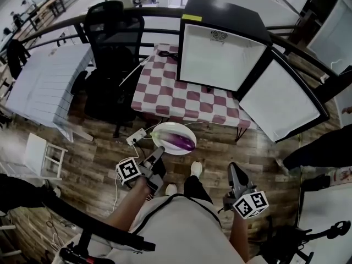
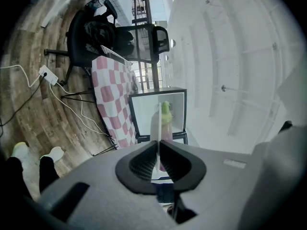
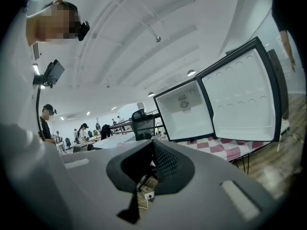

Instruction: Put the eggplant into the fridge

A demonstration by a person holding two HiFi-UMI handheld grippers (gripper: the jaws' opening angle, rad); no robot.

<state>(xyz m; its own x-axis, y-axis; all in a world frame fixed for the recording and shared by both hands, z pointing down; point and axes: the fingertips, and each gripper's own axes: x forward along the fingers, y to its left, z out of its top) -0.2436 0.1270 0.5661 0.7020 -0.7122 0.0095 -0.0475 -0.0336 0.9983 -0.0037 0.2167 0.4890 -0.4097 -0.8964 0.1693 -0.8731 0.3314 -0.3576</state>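
A purple eggplant (image 1: 180, 141) lies on a white plate (image 1: 163, 131) held out over the wooden floor. My left gripper (image 1: 159, 153) is shut on the plate's near rim. In the left gripper view the plate (image 2: 158, 123) shows edge-on between the closed jaws of the left gripper (image 2: 158, 143), and the eggplant (image 2: 166, 114) with its green stem sits just beyond. The black fridge (image 1: 220, 54) stands on the checked table (image 1: 187, 100) ahead, its door (image 1: 280, 100) swung wide to the right and its white inside bare. My right gripper (image 1: 234, 170) hangs low at the right, shut and holding nothing.
A black office chair (image 1: 113, 32) stands left of the table, beside a white-covered table (image 1: 44, 81). A power strip (image 1: 136, 137) and cables lie on the floor below the plate. A railing runs behind the fridge. The fridge (image 3: 184, 111) and its door (image 3: 240, 95) fill the right gripper view.
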